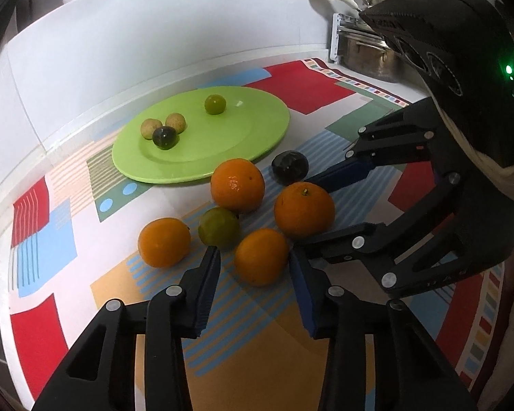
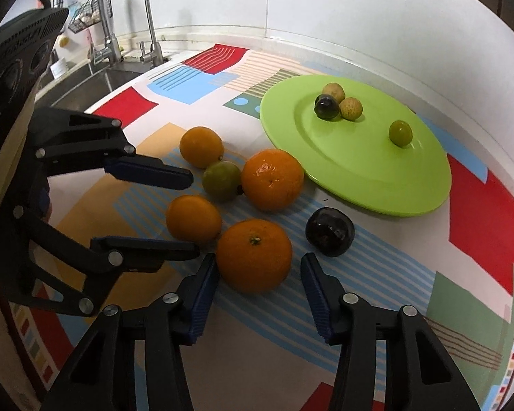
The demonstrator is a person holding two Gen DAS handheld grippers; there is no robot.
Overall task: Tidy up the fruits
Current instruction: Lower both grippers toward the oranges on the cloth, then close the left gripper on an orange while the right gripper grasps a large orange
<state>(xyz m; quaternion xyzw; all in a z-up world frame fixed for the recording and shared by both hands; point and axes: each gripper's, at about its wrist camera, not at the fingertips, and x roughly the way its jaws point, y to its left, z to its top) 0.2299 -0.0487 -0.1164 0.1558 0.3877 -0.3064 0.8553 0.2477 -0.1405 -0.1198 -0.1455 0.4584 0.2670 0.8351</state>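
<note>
Green plate [image 1: 250,144] holds four small fruits.
Both grippers, left gripper [image 1: 253,260] and right gripper [image 2: 258,267], released, straddle oranges beside its rim.

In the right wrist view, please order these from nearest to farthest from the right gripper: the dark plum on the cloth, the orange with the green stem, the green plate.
1. Orange with the green stem: between the right gripper's fingers.
2. Dark plum: just beyond the right finger.
3. Green plate: farthest, upper right.
</note>
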